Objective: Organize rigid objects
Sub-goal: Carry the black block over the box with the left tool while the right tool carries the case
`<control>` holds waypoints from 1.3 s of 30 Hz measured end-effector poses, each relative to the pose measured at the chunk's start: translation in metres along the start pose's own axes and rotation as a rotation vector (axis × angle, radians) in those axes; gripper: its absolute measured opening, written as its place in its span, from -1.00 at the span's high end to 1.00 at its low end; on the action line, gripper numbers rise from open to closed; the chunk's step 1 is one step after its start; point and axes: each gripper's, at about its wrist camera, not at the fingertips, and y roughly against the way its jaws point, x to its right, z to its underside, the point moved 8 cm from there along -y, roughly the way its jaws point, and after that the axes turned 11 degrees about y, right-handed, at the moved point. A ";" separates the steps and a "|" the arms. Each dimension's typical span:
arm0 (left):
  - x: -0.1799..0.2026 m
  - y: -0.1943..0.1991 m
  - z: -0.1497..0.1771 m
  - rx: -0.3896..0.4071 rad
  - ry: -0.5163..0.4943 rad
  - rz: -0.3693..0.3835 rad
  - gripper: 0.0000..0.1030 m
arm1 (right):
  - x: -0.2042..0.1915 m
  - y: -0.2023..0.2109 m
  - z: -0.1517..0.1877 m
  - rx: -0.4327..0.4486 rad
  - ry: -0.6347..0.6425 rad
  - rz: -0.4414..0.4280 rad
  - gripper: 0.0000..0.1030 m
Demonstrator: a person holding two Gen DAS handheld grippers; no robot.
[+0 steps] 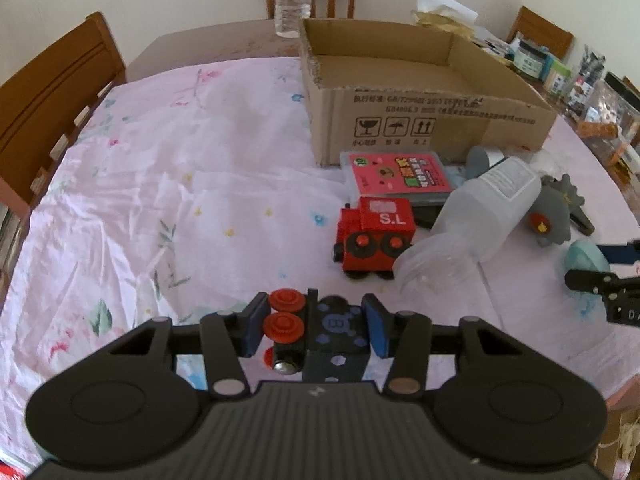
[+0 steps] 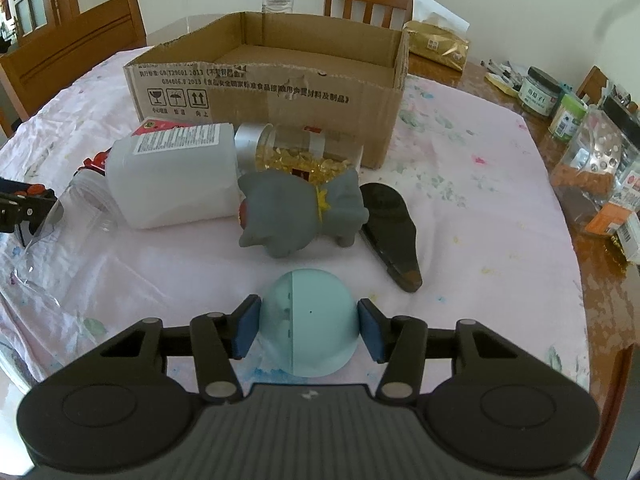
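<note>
Left tongs (image 1: 316, 326) clamp a black toy train car (image 1: 320, 332) with red wheels, low over the surface (image 1: 160, 200) | right tongs (image 2: 308, 326) squeeze a pale blue dome (image 2: 310, 320) resting on the cloth | cardboard box (image 2: 280, 80) stands open behind the clutter.

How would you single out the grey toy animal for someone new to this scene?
Start at the open brown cardboard box on the pink floral tablecloth. In front of it lie a white plastic jug and a clear jar of yellow pieces. The grey toy animal lies nearest the camera, alone in having a yellow collar.
</note>
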 end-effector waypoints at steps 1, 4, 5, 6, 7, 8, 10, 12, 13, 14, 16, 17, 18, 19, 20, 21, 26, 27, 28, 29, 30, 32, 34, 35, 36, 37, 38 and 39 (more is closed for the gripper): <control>0.000 0.000 -0.001 0.000 -0.012 0.000 0.04 | 0.001 0.001 -0.001 -0.001 0.003 0.001 -0.12; 0.000 -0.003 0.000 -0.017 -0.047 -0.008 0.04 | 0.003 -0.002 -0.002 -0.016 0.004 0.009 -0.12; 0.000 -0.005 0.002 -0.033 -0.055 -0.013 0.03 | 0.003 -0.002 -0.002 -0.020 0.000 0.010 -0.12; -0.001 -0.006 0.004 -0.049 -0.062 -0.017 0.03 | 0.003 -0.003 -0.002 -0.022 -0.005 0.008 -0.12; -0.002 -0.007 0.006 -0.061 -0.071 -0.019 0.03 | 0.003 -0.003 -0.002 -0.022 -0.012 0.007 -0.12; -0.003 -0.007 0.008 -0.070 -0.078 -0.020 0.03 | 0.003 -0.003 -0.002 -0.021 -0.016 0.006 -0.12; -0.005 -0.008 0.012 -0.084 -0.087 -0.024 0.01 | 0.002 -0.004 -0.002 -0.023 -0.021 0.003 -0.12; -0.005 -0.007 0.014 -0.089 -0.093 -0.022 0.01 | 0.000 -0.005 -0.002 -0.028 -0.020 0.001 -0.12; -0.006 -0.007 0.014 -0.092 -0.094 -0.023 0.01 | 0.000 -0.005 -0.001 -0.031 -0.020 0.000 -0.12; -0.006 -0.007 0.014 -0.096 -0.093 -0.020 0.02 | -0.001 -0.006 -0.001 -0.035 -0.020 -0.001 -0.12; -0.005 -0.007 0.013 -0.102 -0.091 -0.007 0.04 | -0.002 -0.007 0.000 -0.041 -0.021 -0.001 -0.12; -0.005 -0.007 0.012 -0.103 -0.094 0.000 0.04 | -0.002 -0.007 0.000 -0.042 -0.023 -0.003 -0.12; -0.005 -0.006 0.012 -0.106 -0.094 0.009 0.04 | -0.002 -0.007 0.000 -0.045 -0.024 -0.006 -0.12; -0.004 -0.005 0.012 -0.107 -0.089 0.019 0.04 | -0.002 -0.006 0.000 -0.047 -0.024 -0.006 -0.12; -0.004 -0.004 0.011 -0.106 -0.086 0.031 0.04 | -0.002 -0.005 -0.001 -0.046 -0.021 -0.003 -0.12; -0.004 -0.003 0.010 -0.106 -0.088 0.037 0.04 | -0.002 -0.005 -0.002 -0.047 -0.017 0.000 -0.12; -0.002 0.004 0.000 -0.094 -0.110 0.050 0.05 | -0.002 0.000 -0.006 -0.052 -0.003 0.005 -0.12; -0.001 0.004 -0.001 -0.094 -0.119 0.053 0.05 | -0.002 0.000 -0.007 -0.055 0.003 0.007 -0.12; -0.002 0.003 -0.002 -0.094 -0.129 0.051 0.05 | -0.002 -0.001 -0.007 -0.058 0.006 0.010 -0.12; -0.003 0.002 -0.002 -0.096 -0.136 0.047 0.04 | -0.002 -0.002 -0.007 -0.063 0.005 0.014 -0.12; -0.004 0.000 -0.001 -0.110 -0.143 0.044 0.04 | -0.002 -0.004 -0.006 -0.070 0.001 0.015 -0.12; -0.006 -0.004 0.004 -0.152 -0.155 0.036 0.02 | -0.002 -0.005 -0.006 -0.076 -0.010 0.016 -0.12; -0.011 -0.006 0.008 -0.179 -0.159 0.022 0.00 | -0.004 -0.004 -0.006 -0.076 -0.016 0.013 -0.12; -0.013 -0.007 0.010 -0.187 -0.166 0.024 -0.01 | -0.006 -0.004 -0.006 -0.077 -0.017 0.011 -0.12; -0.014 -0.007 0.010 -0.189 -0.170 0.027 -0.03 | -0.007 -0.004 -0.006 -0.080 -0.016 0.011 -0.12; -0.015 -0.006 0.010 -0.192 -0.173 0.026 -0.04 | -0.008 -0.004 -0.006 -0.083 -0.014 0.012 -0.12; -0.015 -0.006 0.009 -0.195 -0.179 0.024 -0.04 | -0.009 -0.005 -0.006 -0.086 -0.011 0.013 -0.12; -0.014 -0.006 0.008 -0.198 -0.189 0.022 -0.04 | -0.010 -0.004 -0.006 -0.087 -0.012 0.014 -0.12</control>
